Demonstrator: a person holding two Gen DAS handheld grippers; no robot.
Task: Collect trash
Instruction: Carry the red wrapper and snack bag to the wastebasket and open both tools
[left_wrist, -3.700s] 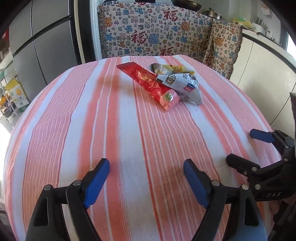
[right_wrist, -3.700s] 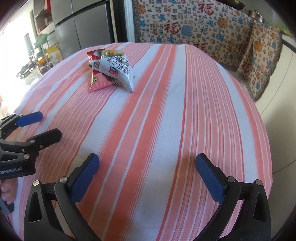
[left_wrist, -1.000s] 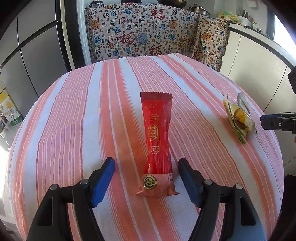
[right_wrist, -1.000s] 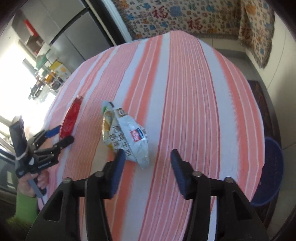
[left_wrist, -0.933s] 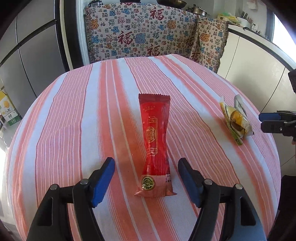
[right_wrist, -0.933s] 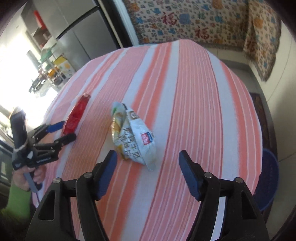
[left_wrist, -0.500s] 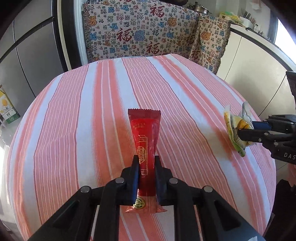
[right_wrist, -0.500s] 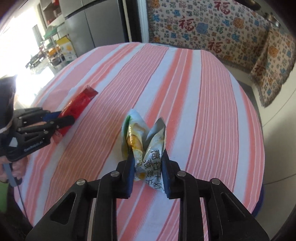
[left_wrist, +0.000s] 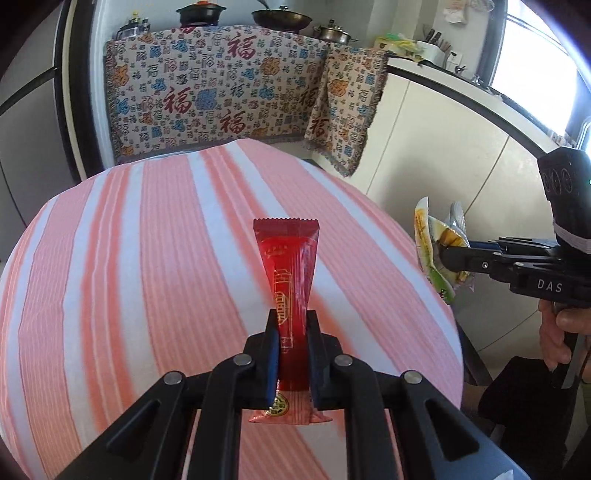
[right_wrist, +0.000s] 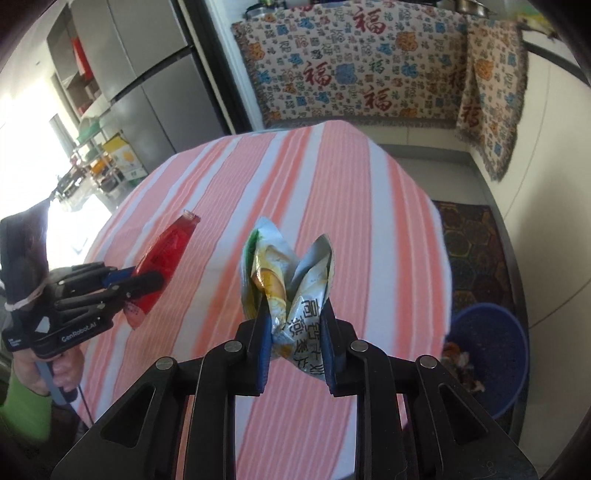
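My left gripper (left_wrist: 292, 332) is shut on a long red snack wrapper (left_wrist: 290, 273), which sticks forward and up above the round table with the pink-striped cloth (left_wrist: 147, 280). My right gripper (right_wrist: 293, 314) is shut on a crumpled white and yellow snack bag (right_wrist: 291, 284), also lifted off the cloth. Each view shows the other hand: the right gripper (left_wrist: 441, 253) with its bag (left_wrist: 430, 243) hangs past the table's right edge, and the left gripper (right_wrist: 147, 278) with the red wrapper (right_wrist: 166, 254) is at the left.
A blue bin (right_wrist: 491, 350) with some rubbish in it stands on the floor right of the table, beside a dark patterned mat (right_wrist: 472, 251). A patterned cloth (left_wrist: 221, 96) covers the unit behind the table. A grey fridge (right_wrist: 147, 74) stands back left, white cabinets (left_wrist: 443, 155) right.
Both grippers have gone from open around their wrappers to shut on them. Since then both have lifted, carrying the red wrapper and the crumpled bag up off the cloth.
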